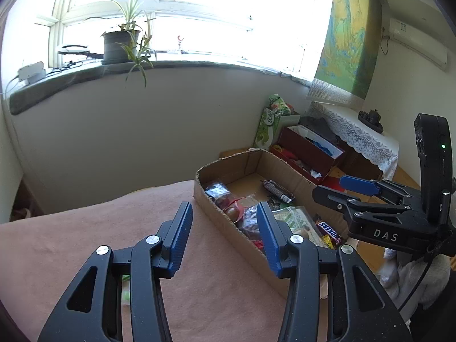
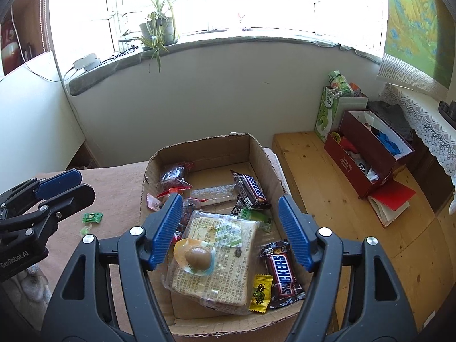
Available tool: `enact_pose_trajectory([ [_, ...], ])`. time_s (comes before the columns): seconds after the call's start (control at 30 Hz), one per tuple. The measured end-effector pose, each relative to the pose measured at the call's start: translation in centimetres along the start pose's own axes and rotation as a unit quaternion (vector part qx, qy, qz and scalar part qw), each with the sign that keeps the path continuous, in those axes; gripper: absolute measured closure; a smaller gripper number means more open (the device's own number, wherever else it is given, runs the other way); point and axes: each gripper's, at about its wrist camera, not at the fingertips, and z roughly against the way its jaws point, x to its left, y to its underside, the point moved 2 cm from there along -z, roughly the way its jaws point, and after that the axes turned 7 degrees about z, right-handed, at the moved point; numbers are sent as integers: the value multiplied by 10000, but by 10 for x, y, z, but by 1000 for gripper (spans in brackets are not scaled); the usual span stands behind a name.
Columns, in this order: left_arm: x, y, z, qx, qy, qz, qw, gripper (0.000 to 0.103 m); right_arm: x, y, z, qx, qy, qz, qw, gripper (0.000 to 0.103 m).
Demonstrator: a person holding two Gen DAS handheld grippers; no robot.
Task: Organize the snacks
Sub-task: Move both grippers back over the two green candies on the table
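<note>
An open cardboard box (image 2: pixel 262 154) sits on a pink cloth (image 1: pixel 85 228) and holds several snacks. Among them are a wrapped bread packet (image 2: pixel 222 262) with a jelly cup (image 2: pixel 196 256) on it, a Snickers bar (image 2: pixel 282 273), a second Snickers (image 2: pixel 252 189) and a yellow candy (image 2: pixel 260 293). My right gripper (image 2: pixel 230 201) hangs open above the box with nothing between its fingers. To the left of the box, my left gripper (image 1: pixel 224 209) is open and empty over the cloth. A green candy (image 2: pixel 92 217) lies on the cloth beside the box.
Right of the box is a pine surface (image 2: pixel 327 199) with dark red boxes (image 2: pixel 370 154), a red notebook (image 2: pixel 393 199) and a green bag (image 2: pixel 327 114). Behind is a wall and a windowsill with a potted plant (image 2: pixel 156 31). A lace-covered shelf (image 2: pixel 427 125) stands far right.
</note>
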Motion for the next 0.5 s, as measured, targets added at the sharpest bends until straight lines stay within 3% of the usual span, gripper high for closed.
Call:
enact_pose_trajectory([
  [0.5,117,23,29,115,-712,965,9927,57,105,5,-1,42,-770,648,9949,31],
])
